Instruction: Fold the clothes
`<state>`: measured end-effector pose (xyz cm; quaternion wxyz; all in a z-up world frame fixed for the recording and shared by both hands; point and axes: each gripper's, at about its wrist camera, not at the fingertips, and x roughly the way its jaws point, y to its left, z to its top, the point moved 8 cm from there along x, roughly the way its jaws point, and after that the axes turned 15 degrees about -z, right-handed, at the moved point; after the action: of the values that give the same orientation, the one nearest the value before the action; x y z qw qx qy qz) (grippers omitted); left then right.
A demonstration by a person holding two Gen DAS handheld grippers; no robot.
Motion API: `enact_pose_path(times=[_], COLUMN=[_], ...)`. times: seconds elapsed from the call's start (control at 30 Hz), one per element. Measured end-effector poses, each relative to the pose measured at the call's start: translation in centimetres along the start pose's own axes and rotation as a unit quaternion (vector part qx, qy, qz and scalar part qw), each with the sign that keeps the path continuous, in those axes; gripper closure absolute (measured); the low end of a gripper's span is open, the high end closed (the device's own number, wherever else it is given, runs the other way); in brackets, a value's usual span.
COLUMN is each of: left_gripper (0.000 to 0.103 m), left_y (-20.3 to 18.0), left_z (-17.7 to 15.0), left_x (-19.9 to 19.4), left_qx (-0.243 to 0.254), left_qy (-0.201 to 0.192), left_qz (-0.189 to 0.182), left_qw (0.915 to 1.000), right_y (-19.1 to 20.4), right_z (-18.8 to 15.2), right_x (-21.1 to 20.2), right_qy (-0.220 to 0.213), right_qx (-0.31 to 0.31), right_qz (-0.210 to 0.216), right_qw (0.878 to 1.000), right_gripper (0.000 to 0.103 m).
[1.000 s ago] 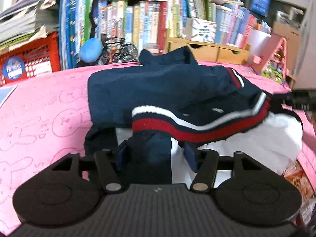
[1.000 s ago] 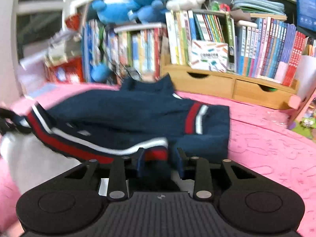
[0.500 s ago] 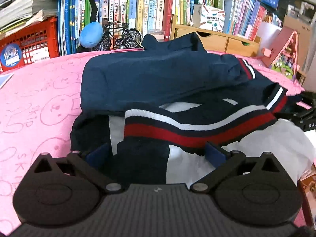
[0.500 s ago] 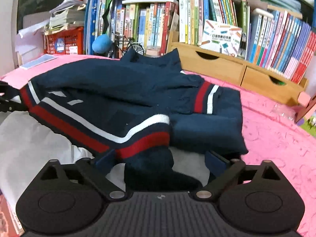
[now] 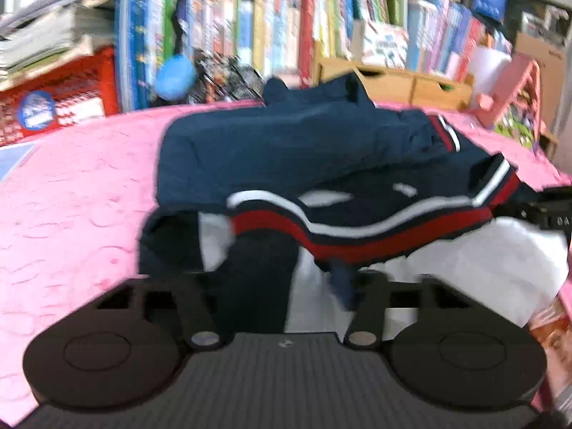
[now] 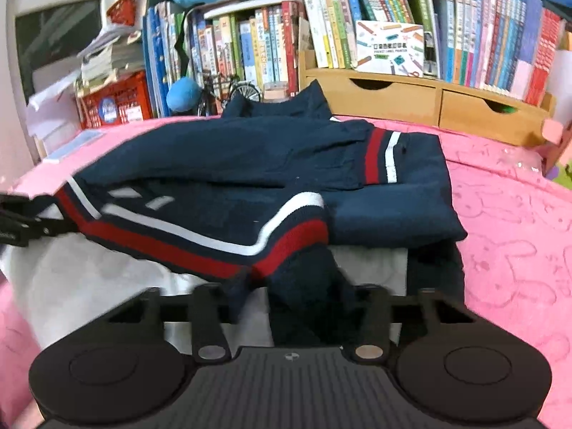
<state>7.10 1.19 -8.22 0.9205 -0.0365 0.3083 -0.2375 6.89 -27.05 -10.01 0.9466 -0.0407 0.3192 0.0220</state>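
Observation:
A navy jacket [image 5: 286, 150] with red and white stripes and a white lining lies half folded on the pink table cover [image 5: 71, 196]. My left gripper [image 5: 271, 286] is at its near left edge. Its jaws are closing, with navy cloth and white lining bunched between them. In the right wrist view the same jacket [image 6: 250, 150] shows its striped hem turned up. My right gripper [image 6: 296, 293] is closing on a navy fold at the near right edge. Each gripper shows at the edge of the other's view: the right gripper [image 5: 547, 211] and the left gripper [image 6: 21, 221].
Behind the table runs a shelf of books with a wooden drawer unit [image 6: 393, 96]. A red basket [image 5: 53, 107] and a small model bicycle [image 6: 228, 89] stand at the back left. At the right edge is a pink toy house [image 5: 514, 93].
Both grippers held cloth a second ago, spread wide half a second ago, and have since narrowed again around the jacket's near edge. The left view has shifted and blurred.

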Motion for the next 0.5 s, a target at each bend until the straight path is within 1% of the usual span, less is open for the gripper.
enact_pose_path(times=[0.03, 0.07, 0.13, 0.2, 0.27, 0.33, 0.4, 0.5], left_gripper=[0.07, 0.071, 0.072, 0.072, 0.072, 0.072, 0.072, 0.071], left_y=[-0.1, -0.1, -0.3, -0.4, -0.1, 0.3, 0.8, 2.5], left_z=[0.6, 1.3, 3.0, 5.4, 8.5, 11.2, 13.7, 15.7], left_x=[-0.8, -1.7, -3.2, -4.0, -3.6, -2.4, 0.0, 5.0], left_qx=[-0.005, -0.01, -0.011, 0.012, 0.045, 0.075, 0.096, 0.093], left_qy=[-0.014, -0.028, -0.057, -0.081, -0.095, -0.099, -0.094, -0.073], left_qz=[-0.007, -0.014, -0.024, -0.014, 0.006, 0.026, 0.048, 0.07], left_qw=[0.9999, 0.9995, 0.998, 0.9965, 0.9945, 0.9919, 0.9898, 0.9905], right_y=[0.1, 0.2, -0.1, -0.6, -1.1, -1.5, -1.9, -2.6], right_z=[0.5, 1.1, 2.9, 5.1, 7.9, 11.0, 13.9, 16.8], right_x=[-1.0, -2.2, -4.6, -6.2, -7.0, -5.8, -4.0, 0.6], right_qy=[-0.013, -0.031, -0.077, -0.116, -0.151, -0.167, -0.176, -0.169], right_qx=[0.003, 0.007, 0.016, 0.022, 0.018, 0.007, -0.003, -0.015], right_qz=[-0.001, -0.003, -0.005, -0.012, -0.028, -0.043, -0.058, -0.087], right_qw=[1.0, 0.999, 0.997, 0.993, 0.988, 0.985, 0.983, 0.982], right_gripper=[0.08, 0.083, 0.084, 0.084, 0.084, 0.084, 0.084, 0.084])
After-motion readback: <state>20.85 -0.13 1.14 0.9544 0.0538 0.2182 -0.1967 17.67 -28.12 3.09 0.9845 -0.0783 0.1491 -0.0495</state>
